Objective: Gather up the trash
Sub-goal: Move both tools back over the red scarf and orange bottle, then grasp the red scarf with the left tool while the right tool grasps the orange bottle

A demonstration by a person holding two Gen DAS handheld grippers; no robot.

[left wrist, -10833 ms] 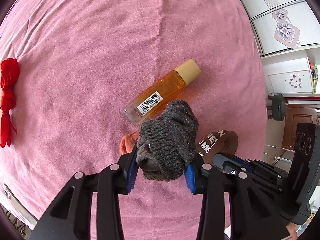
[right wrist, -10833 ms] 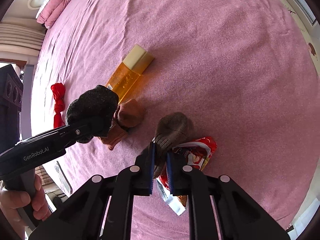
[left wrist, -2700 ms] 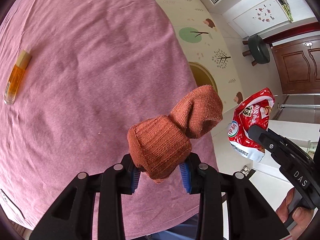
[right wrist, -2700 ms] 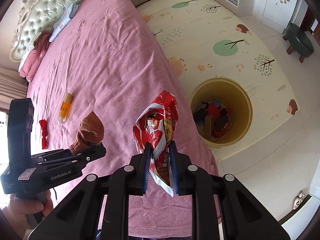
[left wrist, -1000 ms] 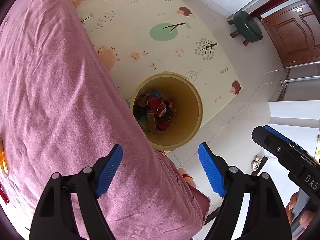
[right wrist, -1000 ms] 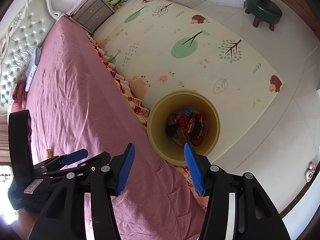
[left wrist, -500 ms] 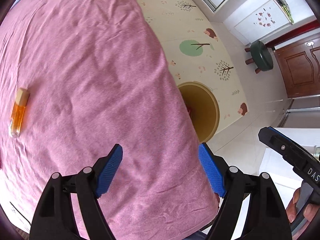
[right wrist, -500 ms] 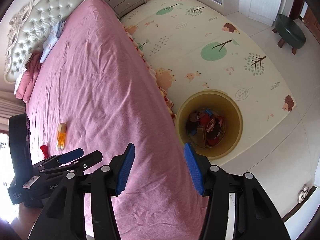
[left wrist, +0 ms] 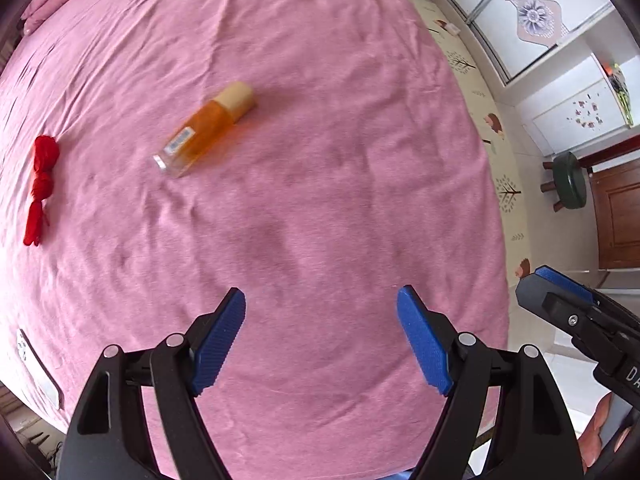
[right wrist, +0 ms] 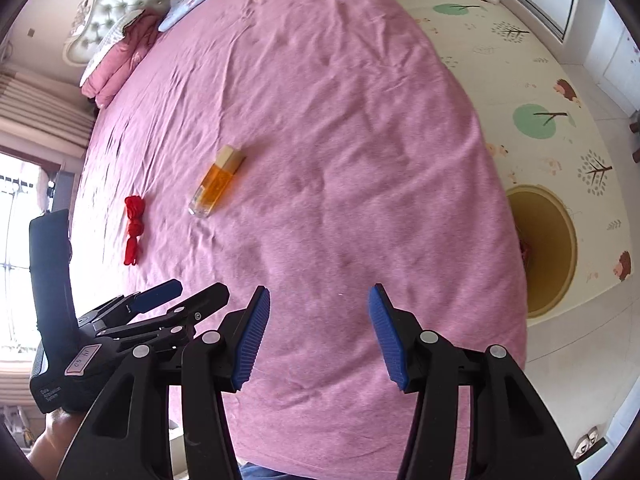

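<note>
Both tongs wide open, empty; yellow bin contents mostly hidden by bed.

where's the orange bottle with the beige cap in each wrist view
Left wrist: the orange glass bottle with the beige cap lies upper left of centre on the pink bedspread.
Right wrist: it lies left of centre.
Shared landmark: the red knotted cloth strip, to the bottle's left in both.

- The pink bedspread lies bare ahead of both grippers; nothing blocks the way forward.
- Off to the left lie an orange bottle and a red cloth knot, well apart from each other.
- The yellow bin stands on the floor, tight against the bed's right edge.
</note>
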